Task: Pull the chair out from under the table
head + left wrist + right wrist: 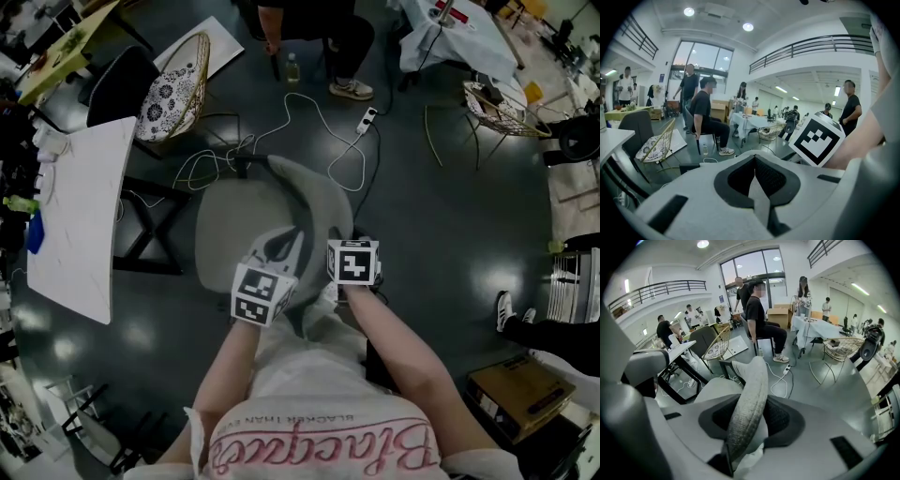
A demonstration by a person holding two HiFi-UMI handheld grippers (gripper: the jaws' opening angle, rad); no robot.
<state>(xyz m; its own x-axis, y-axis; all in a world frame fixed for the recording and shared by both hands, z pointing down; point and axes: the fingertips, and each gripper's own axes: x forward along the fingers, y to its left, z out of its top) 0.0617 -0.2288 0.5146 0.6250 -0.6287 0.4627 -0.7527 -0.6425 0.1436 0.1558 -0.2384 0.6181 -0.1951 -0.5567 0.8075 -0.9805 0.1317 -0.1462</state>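
At the far left stands the white desk (75,225), its black legs (150,225) splayed out toward the middle of the dark floor (441,234). Behind it, a wicker chair (183,84) carries a patterned cushion.

The grey chair (239,230) that I am handling stands in the open, just right of the desk. From above, its seat is clear of the desk top, with only the black legs between them. Its curved backrest (323,197) faces me.

My left tongs (753,161) hang over the near left part of the backrest. The pads meet along a thin line at their tips. A pale sliver shows low between them, and I cannot tell what it is. Beyond them I see only the room, and the marker cube (816,139) of my other hand.

My right tongs (752,413) straddle the top edge of the backrest, which runs up between the two dark pads. The jaws stand partly apart around it, with pad surface showing on either side, so the edge lies between them without being pinched.

Past the chair, a white cable (309,117) loops across the floor to a power strip (367,119). A cardboard box (520,394) sits at the far right.
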